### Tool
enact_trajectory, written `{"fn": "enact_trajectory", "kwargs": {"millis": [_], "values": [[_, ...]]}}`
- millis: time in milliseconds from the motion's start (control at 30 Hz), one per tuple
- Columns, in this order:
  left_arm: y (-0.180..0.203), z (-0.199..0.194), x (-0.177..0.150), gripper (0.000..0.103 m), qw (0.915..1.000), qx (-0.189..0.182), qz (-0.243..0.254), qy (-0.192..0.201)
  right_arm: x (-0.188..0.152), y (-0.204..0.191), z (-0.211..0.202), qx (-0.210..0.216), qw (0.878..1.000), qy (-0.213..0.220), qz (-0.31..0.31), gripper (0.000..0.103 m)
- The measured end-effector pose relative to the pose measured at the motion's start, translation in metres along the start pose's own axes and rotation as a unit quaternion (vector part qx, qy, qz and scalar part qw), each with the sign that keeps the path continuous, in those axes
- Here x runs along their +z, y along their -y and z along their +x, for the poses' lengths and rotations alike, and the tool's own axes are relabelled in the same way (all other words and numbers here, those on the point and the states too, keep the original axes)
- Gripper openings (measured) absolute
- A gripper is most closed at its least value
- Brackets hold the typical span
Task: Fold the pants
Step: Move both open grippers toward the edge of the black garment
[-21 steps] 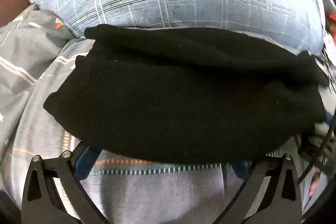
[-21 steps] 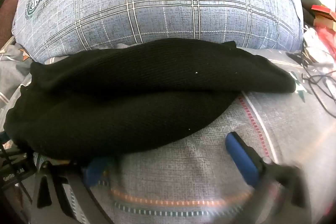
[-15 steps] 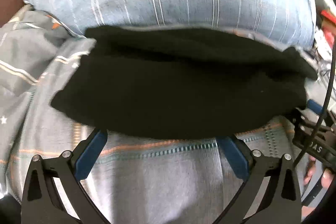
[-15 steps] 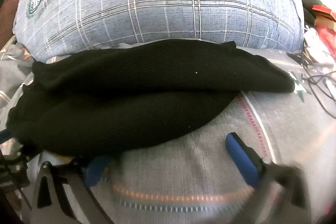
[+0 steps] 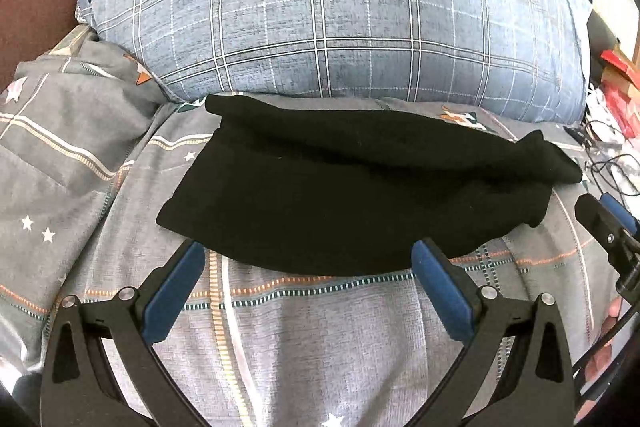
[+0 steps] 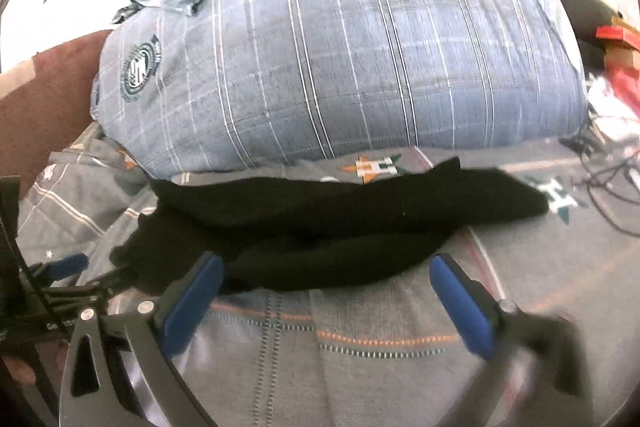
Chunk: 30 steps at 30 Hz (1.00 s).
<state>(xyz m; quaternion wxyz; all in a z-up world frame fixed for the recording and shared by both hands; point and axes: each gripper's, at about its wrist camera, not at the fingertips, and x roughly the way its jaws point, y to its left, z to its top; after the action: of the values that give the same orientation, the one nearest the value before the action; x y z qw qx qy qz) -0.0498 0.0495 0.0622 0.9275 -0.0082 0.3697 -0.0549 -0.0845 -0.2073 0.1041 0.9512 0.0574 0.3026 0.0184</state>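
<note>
Both grippers have pulled back from the pants since the earlier shots. Before, the black cloth sat right over the fingertips; now the whole bundle is in view with bed sheet showing in front of it.

The pants (image 5: 352, 195) lie folded into a wide black bundle on the grey patterned bed sheet (image 5: 320, 339), just in front of the big blue plaid pillow (image 5: 340, 19) at 12 o'clock. Its top layer pokes out toward 3 o'clock past the lower one.

Left gripper (image 5: 308, 263) has its jaws spread wide with nothing between them. The blue pads sit just shy of the near edge of the pants, one at about 8 o'clock and the other at about 4.

Right gripper (image 6: 324, 271) is the same: jaws wide apart, empty, blue pads close to the near hem. The right-wrist view is pretty smeared, so I can't tell if the pad tips brush the fabric.

Each gripper shows up in the other's view — right one at 3 o'clock in the left view, left one at 9 in the right. Crumpled grey duvet (image 5: 60, 147) at 9 o'clock, cables (image 6: 612, 195) off at 3.
</note>
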Motion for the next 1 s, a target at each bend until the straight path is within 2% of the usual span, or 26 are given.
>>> {"fn": "enact_trajectory", "kwargs": {"millis": [367,1000], "values": [[-0.006,0.0,-0.002,0.103,0.9995,0.028,0.016,0.004,-0.007,0.012,-0.001,-0.011,1.0,-0.013,0.012,0.103],[-0.029,0.017,-0.01,0.103,0.9985,0.019,-0.036,-0.037,-0.014,0.03,0.013,-0.023,0.999,-0.037,0.027,0.103]]}}
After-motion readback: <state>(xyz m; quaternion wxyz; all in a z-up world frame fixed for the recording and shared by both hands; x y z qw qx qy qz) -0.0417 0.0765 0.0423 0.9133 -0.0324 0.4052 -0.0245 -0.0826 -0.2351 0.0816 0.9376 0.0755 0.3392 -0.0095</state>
